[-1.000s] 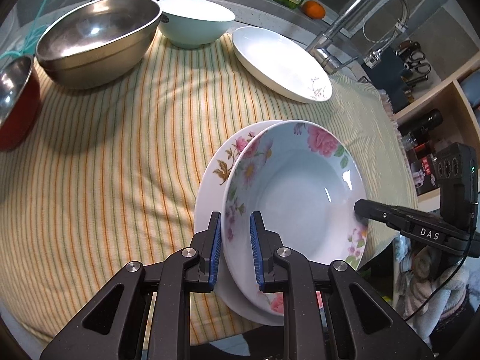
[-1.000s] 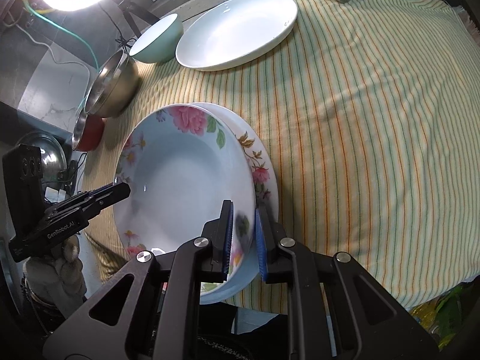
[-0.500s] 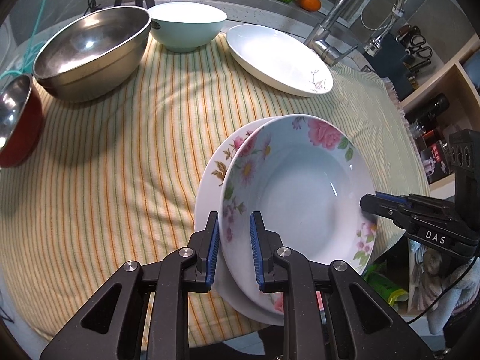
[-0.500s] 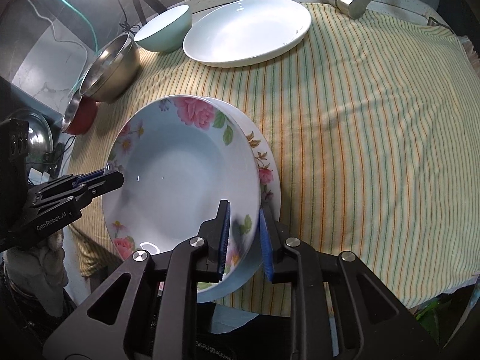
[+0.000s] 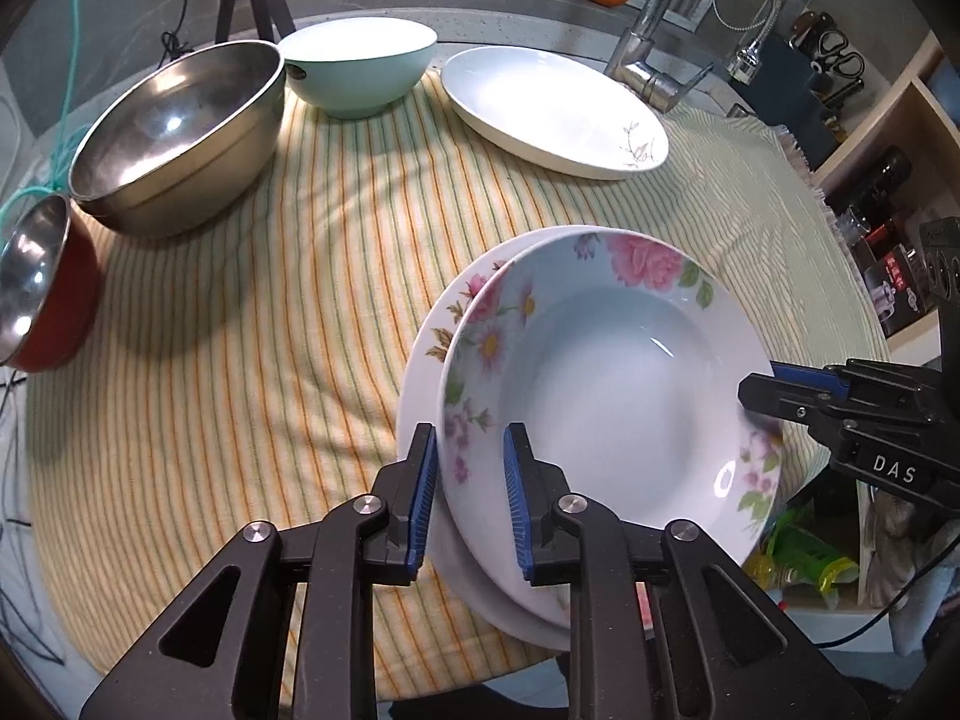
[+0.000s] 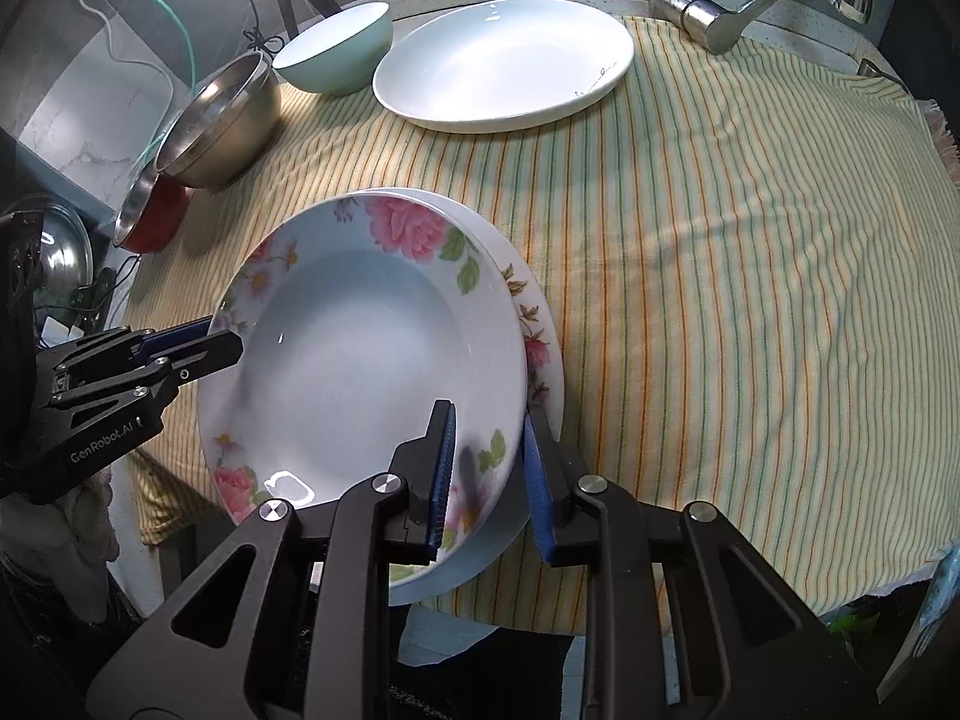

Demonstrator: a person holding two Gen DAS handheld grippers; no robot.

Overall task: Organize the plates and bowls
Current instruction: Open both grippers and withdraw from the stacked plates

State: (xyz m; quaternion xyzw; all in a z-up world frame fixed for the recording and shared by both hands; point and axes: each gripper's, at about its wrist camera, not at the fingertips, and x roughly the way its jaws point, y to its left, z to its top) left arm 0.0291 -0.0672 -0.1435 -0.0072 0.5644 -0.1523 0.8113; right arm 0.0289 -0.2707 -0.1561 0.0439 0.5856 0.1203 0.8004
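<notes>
A deep plate with pink flowers [image 5: 606, 384] [image 6: 360, 360] lies on a flatter floral plate [image 5: 432, 348] [image 6: 540, 348] near the front edge of the striped cloth [image 5: 240, 360]. My left gripper [image 5: 467, 480] straddles its left rim. Its jaws are opening, and a thin gap shows beside the rim. My right gripper [image 6: 489, 474] straddles the opposite rim, its pads apart from it. Each gripper also shows in the other's view, right gripper [image 5: 759, 387] and left gripper [image 6: 222, 342], at the plate's edge.
At the back stand a plain white plate [image 5: 552, 108] [image 6: 504, 60], a mint bowl [image 5: 360, 72] and a large steel bowl [image 5: 174, 132]. A red bowl with a steel inside [image 5: 42, 294] sits at the left edge. A faucet [image 5: 654, 60] rises behind, and shelves [image 5: 888, 180] stand at the right.
The right gripper's pads have spread away from the floral plate's rim. The left pads have parted slightly. The floral plate has settled lower onto the plate beneath.
</notes>
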